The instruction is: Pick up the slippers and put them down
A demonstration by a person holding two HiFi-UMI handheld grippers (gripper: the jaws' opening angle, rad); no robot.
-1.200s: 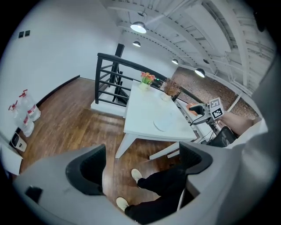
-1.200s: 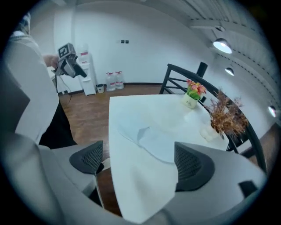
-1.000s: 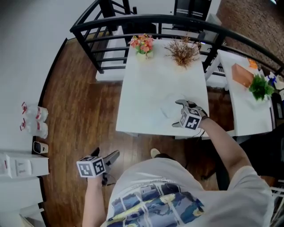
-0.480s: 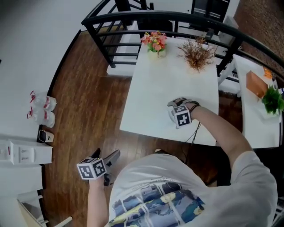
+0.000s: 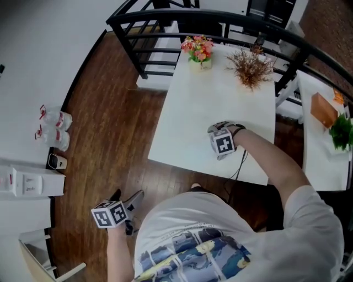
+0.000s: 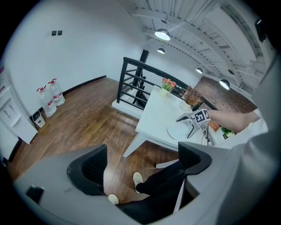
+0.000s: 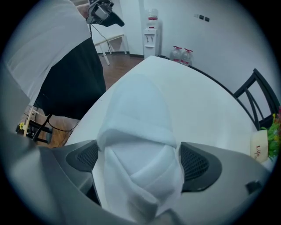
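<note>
A pair of white slippers [image 7: 138,132] lies folded together on the white table [image 5: 198,99]; from the left gripper view the slippers [image 6: 178,130] show as a pale patch near the table's front edge. My right gripper [image 7: 138,162] points steeply down over them. Its jaws are opening, with the slippers lying between the pads [image 7: 195,165] and filling most of the gap. In the head view the right gripper [image 5: 220,140] hides the slippers. My left gripper [image 5: 126,199] hangs over the wood floor beside my leg. The left gripper [image 6: 142,165] is open and holds nothing.
A flower pot [image 5: 199,48] and a dried plant [image 5: 251,66] stand at the table's far end. A black railing [image 5: 165,16] runs behind it. Water bottles [image 5: 52,126] and a white cabinet [image 5: 25,182] sit at the left wall. A second table [image 5: 320,154] stands to the right.
My right gripper came down onto the table, rolled, and its jaws spread apart around the slippers. The left gripper stayed low by my leg, only tilting a little.
</note>
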